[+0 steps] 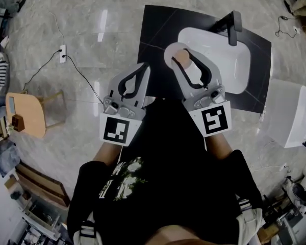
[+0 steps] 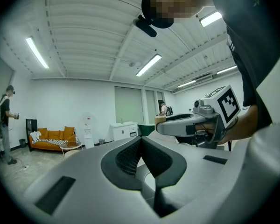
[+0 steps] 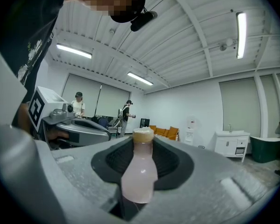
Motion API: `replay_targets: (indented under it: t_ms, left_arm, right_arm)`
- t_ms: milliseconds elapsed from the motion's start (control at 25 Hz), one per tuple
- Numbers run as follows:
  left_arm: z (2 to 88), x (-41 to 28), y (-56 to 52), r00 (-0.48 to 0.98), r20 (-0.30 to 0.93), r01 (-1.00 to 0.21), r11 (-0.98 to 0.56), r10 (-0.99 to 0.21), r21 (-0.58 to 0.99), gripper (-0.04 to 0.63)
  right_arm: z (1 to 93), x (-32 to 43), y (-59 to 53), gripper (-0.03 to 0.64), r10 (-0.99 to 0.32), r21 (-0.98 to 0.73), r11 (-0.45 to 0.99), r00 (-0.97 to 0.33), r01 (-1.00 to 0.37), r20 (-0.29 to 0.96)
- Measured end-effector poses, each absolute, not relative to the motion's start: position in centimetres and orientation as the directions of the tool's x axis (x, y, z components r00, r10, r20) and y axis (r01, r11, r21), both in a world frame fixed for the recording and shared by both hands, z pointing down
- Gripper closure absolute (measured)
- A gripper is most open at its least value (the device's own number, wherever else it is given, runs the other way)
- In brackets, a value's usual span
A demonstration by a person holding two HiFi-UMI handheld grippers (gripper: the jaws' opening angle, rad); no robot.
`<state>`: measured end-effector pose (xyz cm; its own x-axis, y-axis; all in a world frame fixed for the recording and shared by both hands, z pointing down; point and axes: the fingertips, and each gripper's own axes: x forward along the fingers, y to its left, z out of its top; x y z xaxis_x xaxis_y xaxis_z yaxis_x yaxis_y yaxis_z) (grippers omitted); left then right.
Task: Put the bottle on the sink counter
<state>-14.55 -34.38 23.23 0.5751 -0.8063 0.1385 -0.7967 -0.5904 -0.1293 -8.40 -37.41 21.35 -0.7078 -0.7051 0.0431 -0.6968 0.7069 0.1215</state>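
A pale pink bottle [image 3: 139,171] with a tan cap stands upright between the jaws of my right gripper [image 3: 142,141], which is shut on it. In the head view the bottle's cap [image 1: 182,59] shows between the right gripper's [image 1: 183,55] fingers, over the near left edge of the white basin [image 1: 229,65]. The black sink counter [image 1: 155,29] lies just ahead, with a dark faucet [image 1: 233,27] at its far side. My left gripper [image 1: 143,70] is level beside the right one, left of the bottle. Its jaws meet at the tips with nothing between them [image 2: 141,141].
A wooden chair [image 1: 28,114] stands on the marble floor at the left. A power strip with cables [image 1: 62,52] lies further ahead. A white bin [image 1: 290,111] sits right of the counter. Across the room are an orange sofa [image 2: 53,136] and people standing.
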Motion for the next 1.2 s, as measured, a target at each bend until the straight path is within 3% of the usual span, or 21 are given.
replay_targets:
  t_ms: [520,1200]
  left_arm:
    - [26.0,-14.5,-43.1,0.492,0.161,-0.86,-0.506,-0.856,-0.063,0.588]
    - [34.9,-15.7,-54.2,0.445,0.224,-0.888,-0.459,-0.867,-0.015,0.588]
  right_arm:
    - [23.7,-8.9,-46.2,0.497,-0.627,0.095,0.779,-0.774,-0.62,0.087]
    - [34.1,-11.5,-57.8,0.497,-0.607,0.078,0.794,-0.782,-0.603,0.141]
